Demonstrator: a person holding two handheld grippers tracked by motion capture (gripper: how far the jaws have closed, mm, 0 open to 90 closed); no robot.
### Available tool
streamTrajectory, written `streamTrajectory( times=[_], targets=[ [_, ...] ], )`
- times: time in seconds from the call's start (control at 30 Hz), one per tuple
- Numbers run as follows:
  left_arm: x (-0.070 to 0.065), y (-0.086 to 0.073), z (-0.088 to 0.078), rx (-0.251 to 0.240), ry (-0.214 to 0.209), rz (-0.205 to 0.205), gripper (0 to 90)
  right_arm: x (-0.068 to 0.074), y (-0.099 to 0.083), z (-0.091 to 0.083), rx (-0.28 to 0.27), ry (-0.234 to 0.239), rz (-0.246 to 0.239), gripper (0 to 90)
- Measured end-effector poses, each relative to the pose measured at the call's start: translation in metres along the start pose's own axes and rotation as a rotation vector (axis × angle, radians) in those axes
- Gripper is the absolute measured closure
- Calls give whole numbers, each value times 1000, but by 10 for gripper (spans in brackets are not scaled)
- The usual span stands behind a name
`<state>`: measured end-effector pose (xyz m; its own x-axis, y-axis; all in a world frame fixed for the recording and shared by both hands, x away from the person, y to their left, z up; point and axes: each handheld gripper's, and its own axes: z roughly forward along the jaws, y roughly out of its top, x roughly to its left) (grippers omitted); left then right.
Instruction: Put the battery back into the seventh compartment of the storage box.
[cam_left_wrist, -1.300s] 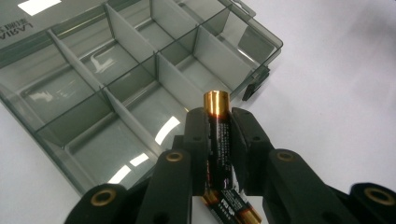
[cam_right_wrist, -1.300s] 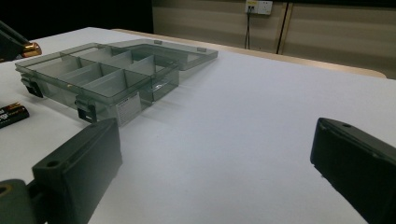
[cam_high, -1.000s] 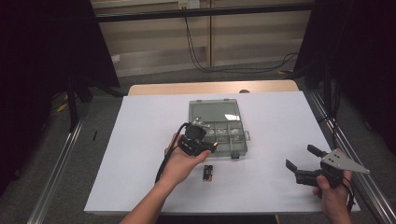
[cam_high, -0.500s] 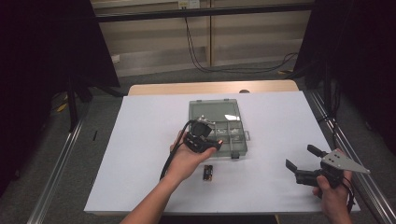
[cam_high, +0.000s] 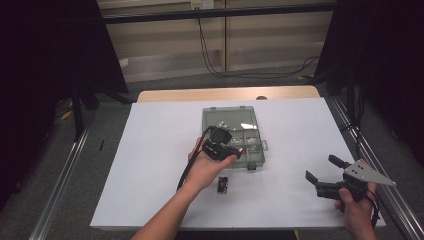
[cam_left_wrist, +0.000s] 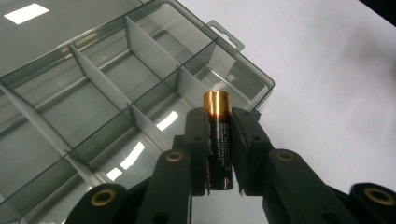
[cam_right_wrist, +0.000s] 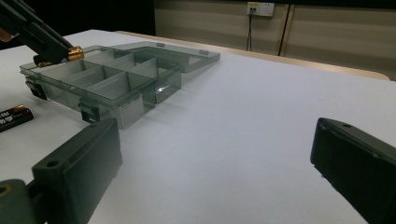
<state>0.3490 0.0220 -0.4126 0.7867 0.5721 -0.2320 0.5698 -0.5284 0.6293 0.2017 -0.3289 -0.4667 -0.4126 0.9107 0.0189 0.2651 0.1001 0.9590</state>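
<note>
**Battery carried over the open organizer box**

Since the earlier frame the left gripper (cam_high: 239, 151) has moved a little toward the organizer box (cam_high: 250, 127), now above its near compartments. The battery (cam_left_wrist: 218, 140) is partly hidden between the closed jaws; its copper end sticks out. A second battery (cam_high: 223, 185) on the white table (cam_high: 150, 150) looks small and dark. The left hand (cam_high: 205, 167) reaches forward, palm up. The right gripper (cam_high: 320, 174) rests low at the table edge, jaws wide apart and empty.
</note>
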Motion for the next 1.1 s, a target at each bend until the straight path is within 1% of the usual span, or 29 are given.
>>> streamTrajectory(
  times=[0.17,0.2,0.23,0.27,0.4,0.43,0.47,0.5,0.53,0.57,0.6,0.67,0.73,0.77,0.83,0.87,0.9,0.97,1.1],
  targets=[
    [3,1,8,5,0,-20,769,-1,-1,1,7,-1,1,12],
    [4,2,10,7,5,-10,769,-1,-2,1,7,-1,2,12],
    [3,2,12,8,6,-20,769,-1,-2,1,8,-1,1,12],
    [4,3,14,11,15,-17,769,-1,-2,1,7,0,-1,12],
    [3,5,22,15,15,-29,768,-1,-2,1,5,-1,6,13],
    [3,6,24,15,15,-23,768,-2,-2,1,5,-1,7,12],
    [3,6,26,12,17,-30,768,-1,-2,1,7,0,7,12],
    [3,7,27,22,17,-22,767,-1,-1,1,6,-2,8,12],
    [2,7,30,20,22,-27,767,-1,-1,1,7,0,9,12],
    [3,7,31,23,17,-25,764,0,-1,1,7,2,8,12],
    [2,7,32,19,26,-34,763,0,-1,1,5,0,4,12],
    [3,7,34,15,30,-31,750,0,-1,1,4,-1,5,12],
    [3,7,33,5,38,-39,713,-1,-1,1,8,2,4,12],
    [3,7,33,6,35,-38,697,-1,-1,1,6,-1,7,12],
    [3,7,31,-10,30,-50,659,-1,-1,1,5,-3,9,12],
    [3,6,29,-19,27,-50,630,-1,-2,1,5,-2,8,12],
    [4,6,27,-13,25,-40,606,-1,-1,1,4,-2,9,12],
    [3,4,23,-36,14,-54,534,-1,-1,0,3,-2,8,12],
    [1,1,16,-50,7,-48,386,-1,-1,0,3,-3,8,12]
  ],
)
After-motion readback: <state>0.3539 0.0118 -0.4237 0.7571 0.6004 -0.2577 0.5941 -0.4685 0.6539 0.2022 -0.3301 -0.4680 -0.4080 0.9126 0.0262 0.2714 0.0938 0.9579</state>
